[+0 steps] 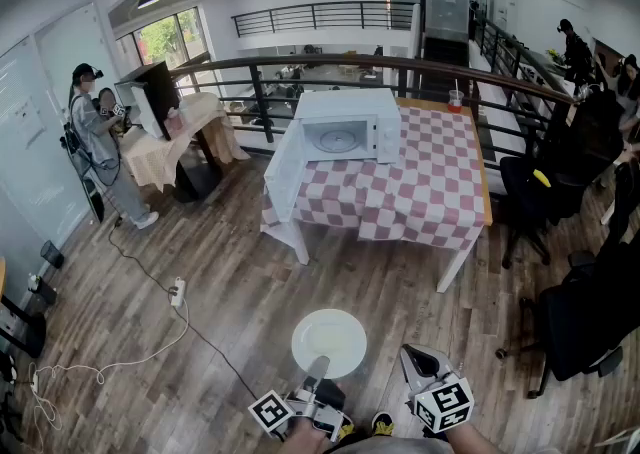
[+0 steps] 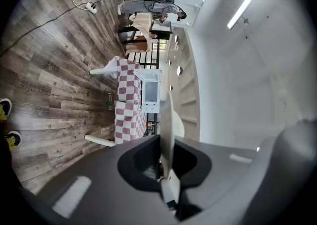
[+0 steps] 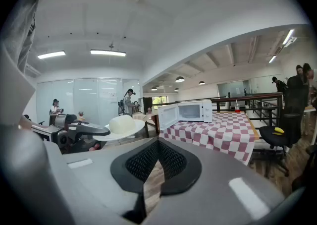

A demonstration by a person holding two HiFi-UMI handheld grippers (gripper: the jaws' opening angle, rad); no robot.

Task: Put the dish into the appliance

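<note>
**Low over the wooden floor: dish pinched by the left gripper, far from the open microwave**

At the bottom of the head view, the white dish [image 1: 329, 342] hangs level above the wooden floor [image 1: 230, 272]. The left gripper [image 1: 315, 374] holds it at the near rim. In the left gripper view the dish [image 2: 167, 125] shows edge-on, and the left gripper [image 2: 164, 165] has its 2 jaws clamped on that rim. The rest of the dish juts forward past the tips.

The right gripper [image 1: 418, 360] sits just beside the dish on its right and does not touch it. Its own view shows the right gripper [image 3: 157, 150] with its jaws pressed together and nothing between them. That view also shows the dish [image 3: 121, 126] off to the left.

The microwave [image 1: 350, 125] stands well apart from the dish, on the far left part of the table [image 1: 430, 192]. This table wears a red and white checked cloth. The microwave's door [image 1: 283, 170] is swung wide open, past the table's left edge, and the cavity faces the person.

Bare floor lies between the dish and the table. A cable [image 1: 140, 337] trails over the floor on the left, and 2 black chairs [image 1: 585, 322] stand on the right. A dark railing [image 1: 300, 64] runs behind the table.
</note>
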